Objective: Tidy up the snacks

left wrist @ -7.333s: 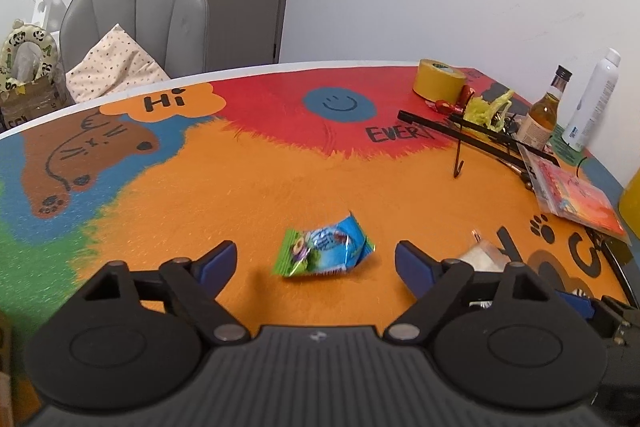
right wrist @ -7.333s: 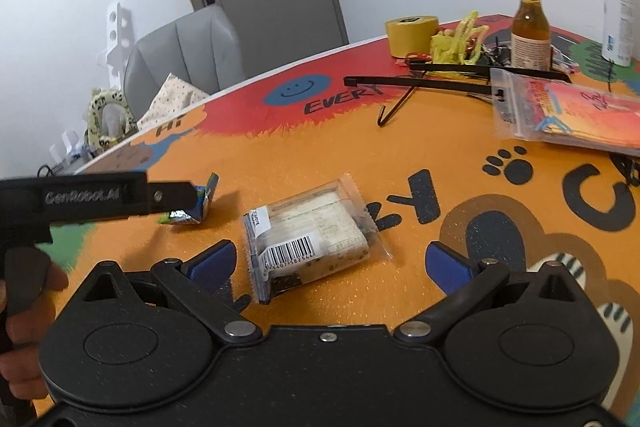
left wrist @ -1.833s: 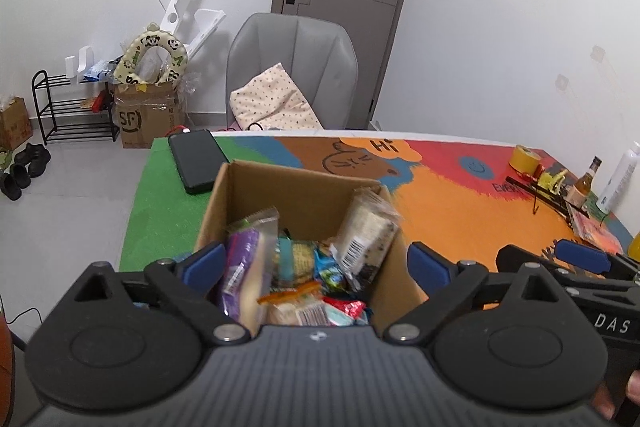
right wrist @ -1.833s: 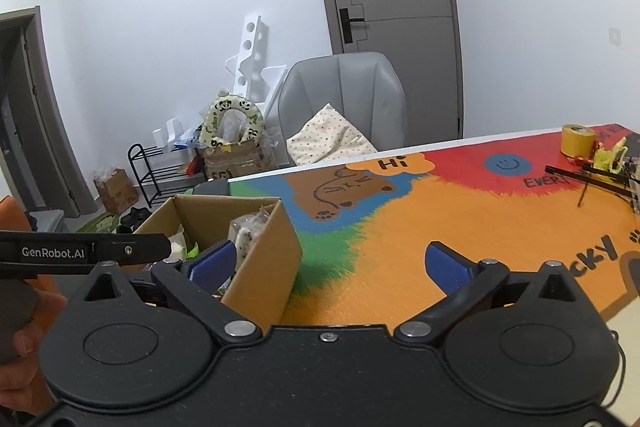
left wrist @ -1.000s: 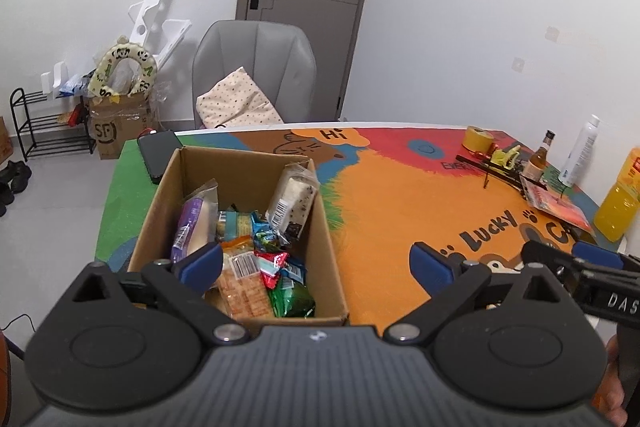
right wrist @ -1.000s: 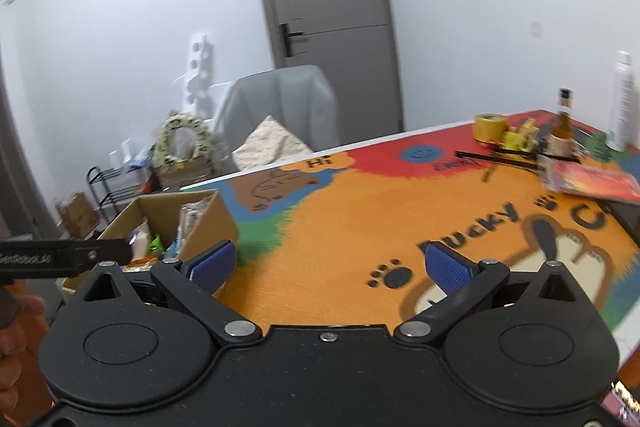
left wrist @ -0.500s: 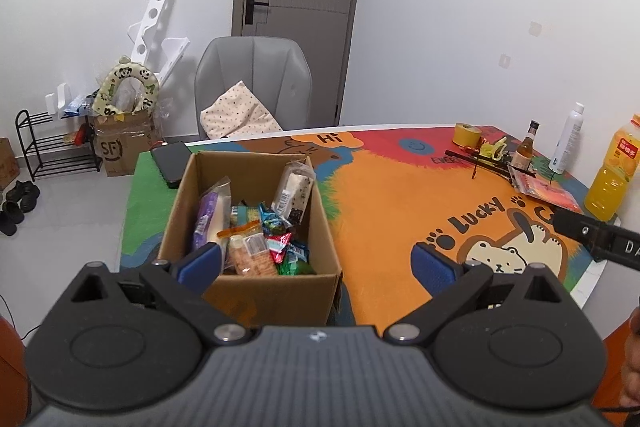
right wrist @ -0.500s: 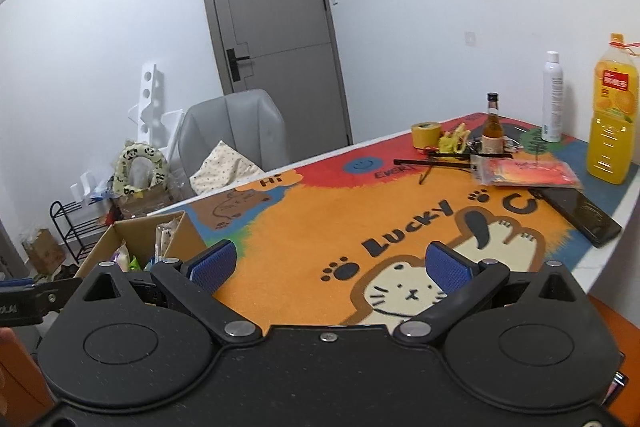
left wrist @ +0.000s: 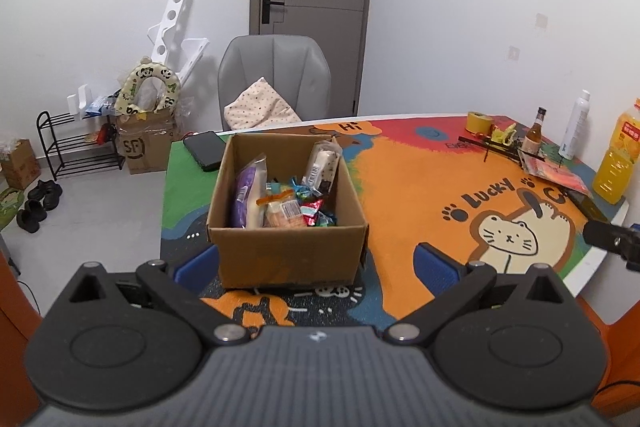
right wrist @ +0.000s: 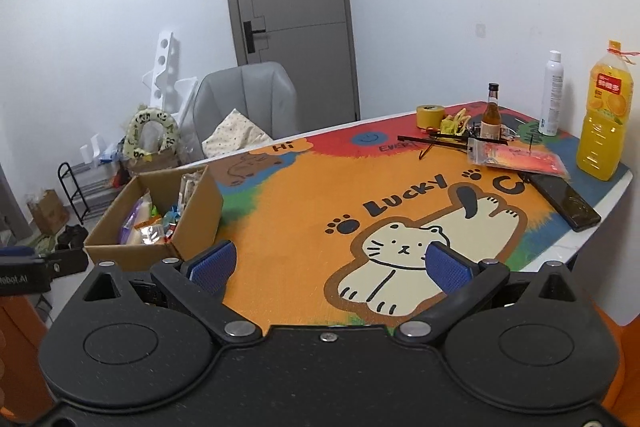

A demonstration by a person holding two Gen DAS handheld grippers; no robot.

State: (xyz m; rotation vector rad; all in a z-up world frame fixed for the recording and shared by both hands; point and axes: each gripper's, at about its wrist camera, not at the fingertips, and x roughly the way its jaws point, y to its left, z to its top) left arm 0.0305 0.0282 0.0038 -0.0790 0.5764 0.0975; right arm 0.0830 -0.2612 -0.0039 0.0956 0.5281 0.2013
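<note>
On the table's left end, seen from the left wrist camera, the cardboard box (left wrist: 286,255) stands open-topped and squarely facing the lens, its near wall just beyond the left gripper (left wrist: 316,263), whose blue-padded jaws are spread wide with nothing between them. Snack packets (left wrist: 298,211) fill the box; a purple packet (left wrist: 244,197) leans upright against the left wall and a clear-wrapped bar (left wrist: 322,167) stands on end, tilted toward the right wall. A dark phone (left wrist: 205,150) lies just behind the box near the table's far edge. To the right the colourful table mat (left wrist: 404,187) is bare up to a cluster of bottles and tape at the far corner.

From the right wrist camera, the box (right wrist: 192,215) sits off to the left, one corner turned toward the lens. The right gripper (right wrist: 328,263) hangs above the mat's cartoon cat (right wrist: 404,247), jaws wide and holding nothing. Only this view shows clearly the second phone (right wrist: 566,203) lying along the right edge, beside the orange juice bottle (right wrist: 604,119).
</note>
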